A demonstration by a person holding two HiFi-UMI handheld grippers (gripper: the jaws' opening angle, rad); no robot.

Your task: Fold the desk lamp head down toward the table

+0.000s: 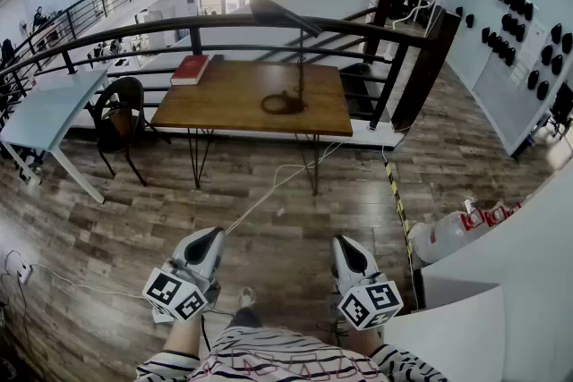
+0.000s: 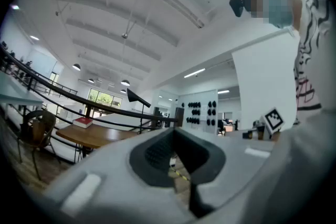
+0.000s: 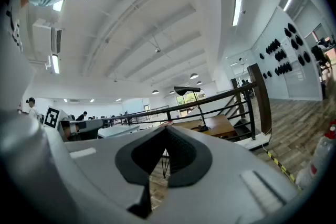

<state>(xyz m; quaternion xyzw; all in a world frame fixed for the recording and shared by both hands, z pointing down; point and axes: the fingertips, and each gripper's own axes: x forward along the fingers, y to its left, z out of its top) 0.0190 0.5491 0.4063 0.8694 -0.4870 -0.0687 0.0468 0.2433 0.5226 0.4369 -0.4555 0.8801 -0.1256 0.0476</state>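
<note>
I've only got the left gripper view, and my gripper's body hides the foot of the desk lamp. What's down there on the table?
Observer: A dark cord lies coiled at the foot of the desk lamp on the wooden table.
Operator: And the other gripper?
Observer: The right hand-held gripper is shut, with nothing between its jaws.
Operator: Anything between me and the table?
Observer: A white cable trails over the wood floor.

The desk lamp (image 1: 283, 13) is black, the tabletop (image 1: 224, 103) brown wood, the book (image 1: 190, 69) red. The left gripper (image 1: 215, 233) and right gripper (image 1: 343, 241) are pale grey, their cubes (image 1: 175, 293) marked black-and-white. The shirt (image 1: 269, 358) is striped dark on white.
</note>
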